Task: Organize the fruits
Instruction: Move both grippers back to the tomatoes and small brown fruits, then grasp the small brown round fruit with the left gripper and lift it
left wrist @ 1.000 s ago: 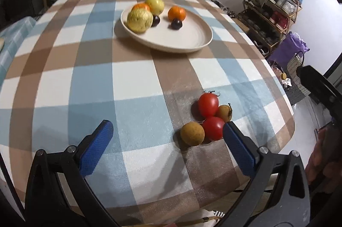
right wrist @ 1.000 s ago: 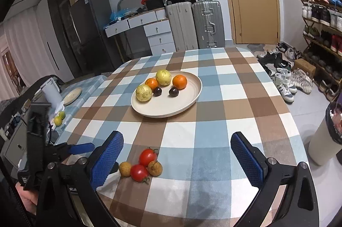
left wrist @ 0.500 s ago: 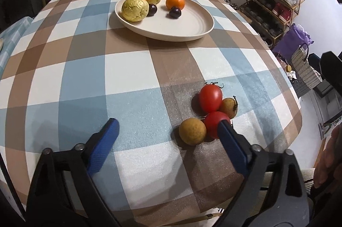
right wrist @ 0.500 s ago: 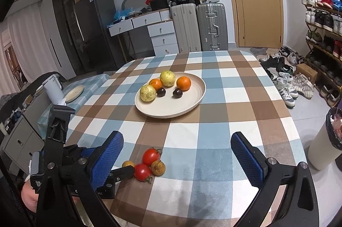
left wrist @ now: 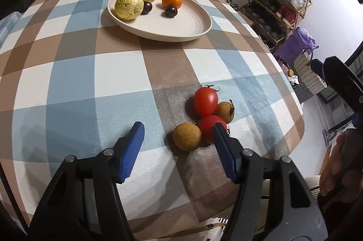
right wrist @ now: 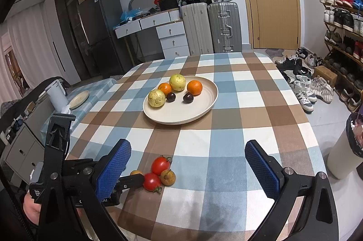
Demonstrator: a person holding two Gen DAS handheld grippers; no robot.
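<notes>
Left tongs (left wrist: 177, 132) wide, straddling round tan-brown fruit (left wrist: 187, 136) on checked-cloth counter (left wrist: 90, 73). Right tongs (right wrist: 188, 164) wide, empty. Risk: right pad clips adjacent red tomato (left wrist: 209, 128), scattering cluster.

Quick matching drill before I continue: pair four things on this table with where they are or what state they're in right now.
Things:
1. left tongs
2. right tongs
3. cream plate
4. near tomato

States:
A. holds six fruits
B. open, high above the cloth, nothing between them
C. on the cloth, against a brown fruit
D. open, low, around the nearest brown fruit

Pairs: 1-D, 2-B, 3-A, 4-C
</notes>
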